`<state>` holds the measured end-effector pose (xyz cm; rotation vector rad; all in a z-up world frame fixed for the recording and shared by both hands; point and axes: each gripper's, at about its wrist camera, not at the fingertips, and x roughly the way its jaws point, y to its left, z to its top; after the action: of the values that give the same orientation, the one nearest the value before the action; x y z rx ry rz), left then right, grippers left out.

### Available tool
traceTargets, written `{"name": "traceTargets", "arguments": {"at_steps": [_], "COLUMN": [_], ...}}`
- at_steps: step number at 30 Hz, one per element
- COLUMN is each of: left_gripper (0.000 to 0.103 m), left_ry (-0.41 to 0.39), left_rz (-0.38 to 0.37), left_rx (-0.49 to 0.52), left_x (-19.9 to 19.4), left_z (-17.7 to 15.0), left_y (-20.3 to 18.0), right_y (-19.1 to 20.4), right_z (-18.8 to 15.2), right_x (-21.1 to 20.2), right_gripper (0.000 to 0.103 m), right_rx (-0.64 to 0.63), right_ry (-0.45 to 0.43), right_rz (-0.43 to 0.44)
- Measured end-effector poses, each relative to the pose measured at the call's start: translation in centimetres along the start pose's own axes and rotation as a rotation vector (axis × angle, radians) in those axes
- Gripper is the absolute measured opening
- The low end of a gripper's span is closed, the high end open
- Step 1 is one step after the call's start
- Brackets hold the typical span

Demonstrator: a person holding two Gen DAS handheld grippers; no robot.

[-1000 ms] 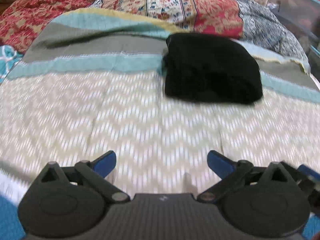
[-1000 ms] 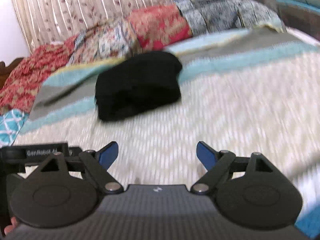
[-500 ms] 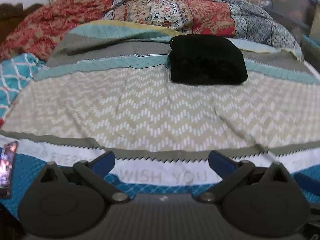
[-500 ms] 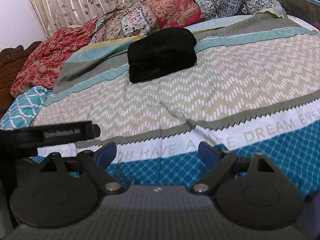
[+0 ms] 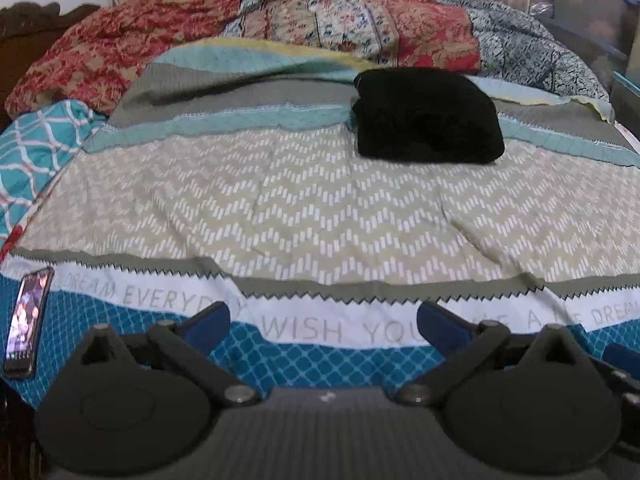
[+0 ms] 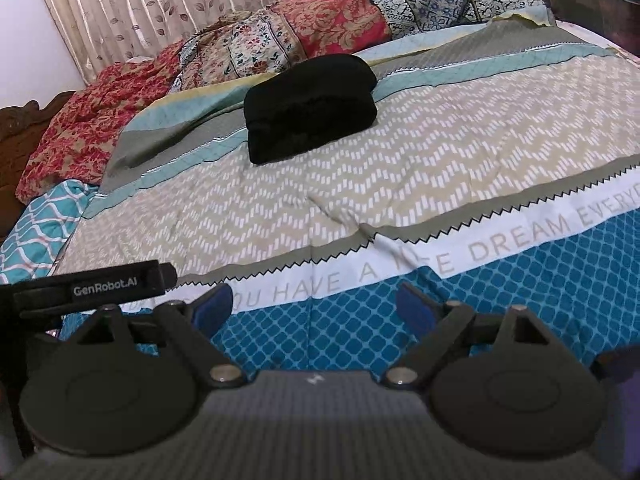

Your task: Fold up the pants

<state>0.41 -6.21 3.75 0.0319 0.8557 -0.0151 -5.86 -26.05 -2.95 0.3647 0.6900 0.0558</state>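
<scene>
The black pants [image 5: 426, 116] lie folded into a thick compact bundle on the far part of the bed; they also show in the right wrist view [image 6: 312, 106]. My left gripper [image 5: 322, 322] is open and empty, held over the near edge of the bedspread, far from the pants. My right gripper [image 6: 314, 306] is open and empty too, over the blue band of the bedspread. The left gripper's black body [image 6: 92, 286] shows at the left of the right wrist view.
The patterned bedspread [image 5: 320, 216] covers the bed. A rumpled red and blue quilt [image 5: 320, 28] lies along the far side below a curtain [image 6: 160, 4]. A phone [image 5: 28, 326] lies at the near left edge. A dark wooden headboard [image 6: 16, 128] stands left.
Both grippers have pulled back from the folded pants toward the near edge of the bed. The pants stay put. Both stay open.
</scene>
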Motion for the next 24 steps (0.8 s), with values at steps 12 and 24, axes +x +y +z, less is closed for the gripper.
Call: {"name": "traceTargets", "arguments": {"at_steps": [12,24], "left_gripper": [0.103,0.103], "left_ry": [0.125,0.047], "left_rz": [0.038,0.149], "left_rx": [-0.013,0.057], "left_x": [2.2,2.0], "left_z": [-1.1,-0.7], "left_y": [0.3,0.8], "right_y": [-0.7,-1.1], "right_z": [-0.2,-0.3], "right_x": [1.4,2.2], "right_gripper": [0.092,0.092], "right_rx": [0.050,0.070], "right_ry": [0.050,0.089], "right_rz": [-0.011,-0.004]}}
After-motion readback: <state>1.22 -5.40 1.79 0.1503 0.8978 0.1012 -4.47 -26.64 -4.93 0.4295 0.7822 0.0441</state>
